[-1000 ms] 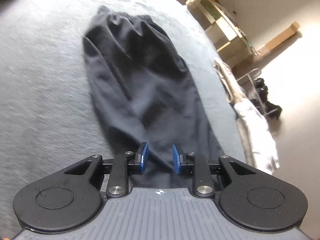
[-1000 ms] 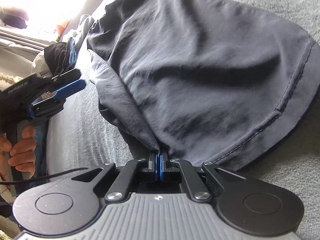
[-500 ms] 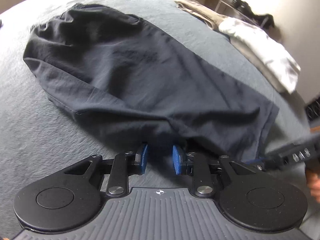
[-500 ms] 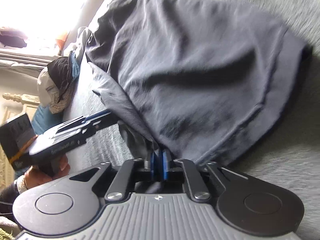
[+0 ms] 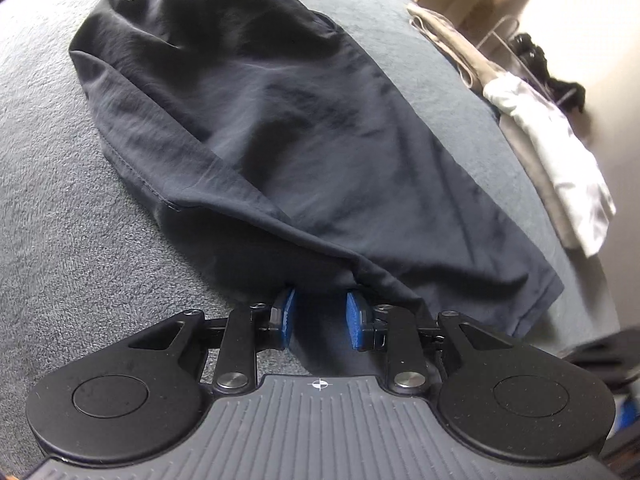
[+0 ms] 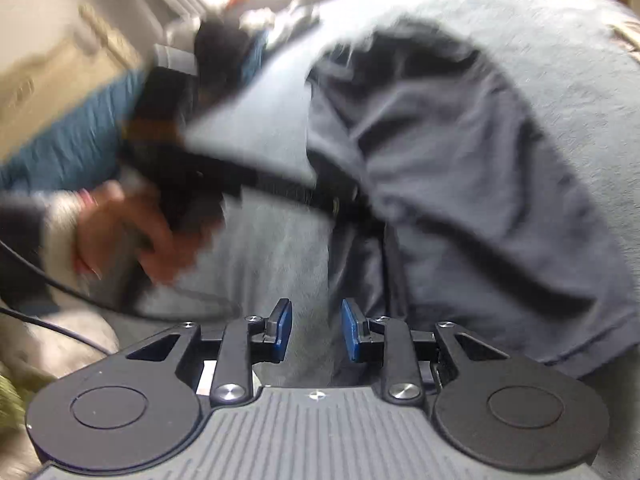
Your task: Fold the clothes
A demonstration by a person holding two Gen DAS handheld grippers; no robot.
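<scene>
Nearby, white cloth [image 5: 560,148] and beige cloth [image 5: 448,36] beside the dark garment [image 5: 280,120].

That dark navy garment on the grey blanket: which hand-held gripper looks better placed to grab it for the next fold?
Probably the left hand-held gripper: its open blue pads sit right at the near edge of the dark navy garment. The right hand-held gripper has just been opening, with nothing pinched, and its view is blurred.
</scene>
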